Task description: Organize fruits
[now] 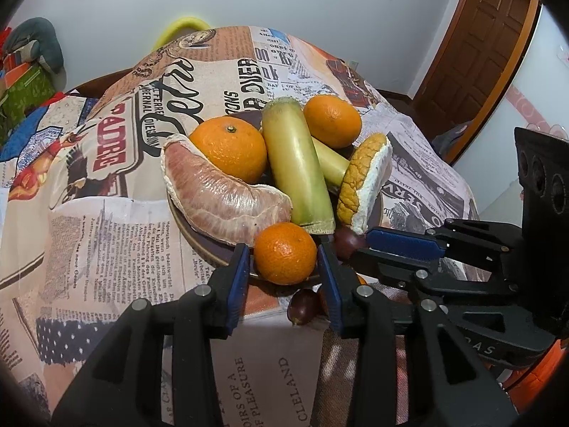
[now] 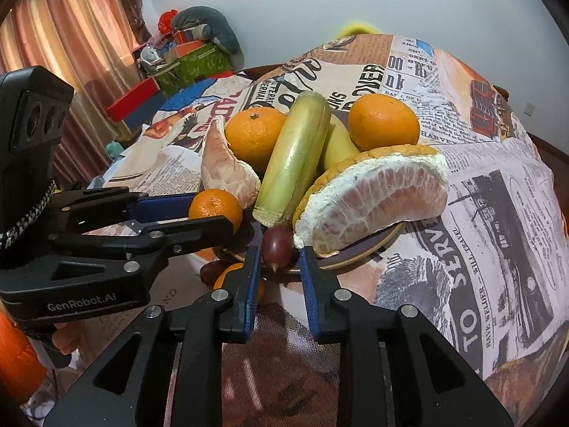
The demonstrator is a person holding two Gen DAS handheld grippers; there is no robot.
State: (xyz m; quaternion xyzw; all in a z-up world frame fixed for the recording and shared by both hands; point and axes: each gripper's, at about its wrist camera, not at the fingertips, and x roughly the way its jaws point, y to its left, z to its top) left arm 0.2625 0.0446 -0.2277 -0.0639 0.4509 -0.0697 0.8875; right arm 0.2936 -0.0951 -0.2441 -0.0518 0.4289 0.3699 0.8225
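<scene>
From the left wrist, the left gripper [image 1: 282, 261] has its jaws apart around a small tangerine [image 1: 285, 252] at the near rim of the already piled plate [image 1: 199, 240]; a grape [image 1: 301, 306] lies below it, still off the plate. From the right wrist, the right gripper [image 2: 277, 267] is parted around a red grape [image 2: 276, 242] at the rim, so a few loose fruits seemingly remain.

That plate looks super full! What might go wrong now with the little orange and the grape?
1. The small orange sits at the plate's near rim, between the left tool's open fingers; a nudge might roll it off.
2. The grape lies at the edge, just beyond the right tool; a hard squeeze may squash it.
3. The pomelo wedge leans over the rim and could slide if bumped.
</scene>
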